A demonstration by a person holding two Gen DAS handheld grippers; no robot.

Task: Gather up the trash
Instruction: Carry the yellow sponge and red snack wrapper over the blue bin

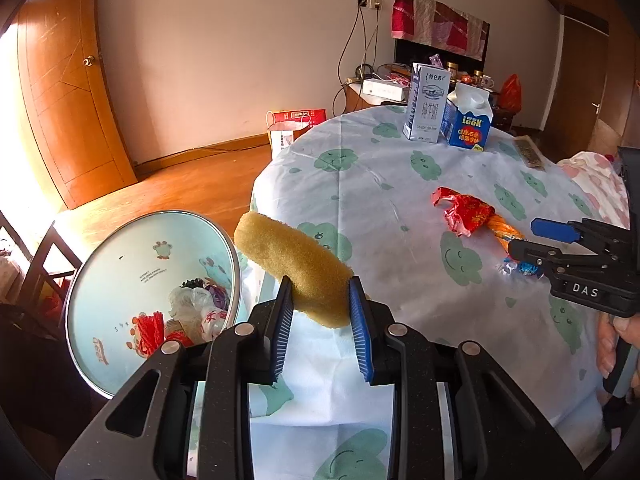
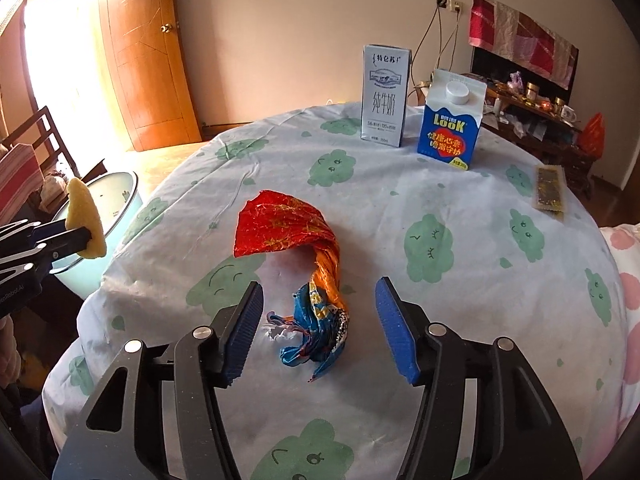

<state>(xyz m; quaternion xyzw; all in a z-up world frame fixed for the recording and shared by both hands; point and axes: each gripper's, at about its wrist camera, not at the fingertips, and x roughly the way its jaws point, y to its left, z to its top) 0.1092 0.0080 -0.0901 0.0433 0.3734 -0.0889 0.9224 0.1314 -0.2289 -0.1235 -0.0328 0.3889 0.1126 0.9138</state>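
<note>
Sponge sits tight between the two blue pads of the left gripper, which squeeze its near end. It is yellow and long, and it sticks out past the left edge of the tabletop, up over the floor. Just below it on the floor stands a round blue bin with red and white trash inside.

The right gripper has its jaws apart, and nothing is pressed between them. A crumpled wrapper lies on the tabletop between the two pads, and they do not touch it. Its near end is blue, its middle is orange, and its far end is red and spread wide. A hand holds this gripper at the right edge of the tabletop.

A flat brown packet lies farther back, near the right edge. At the far edge two cartons stand upright, side by side. The white carton is on the left. The blue carton, with a round white cap, is on the right.

The tablecloth is pale with green smiling shapes all over it.
</note>
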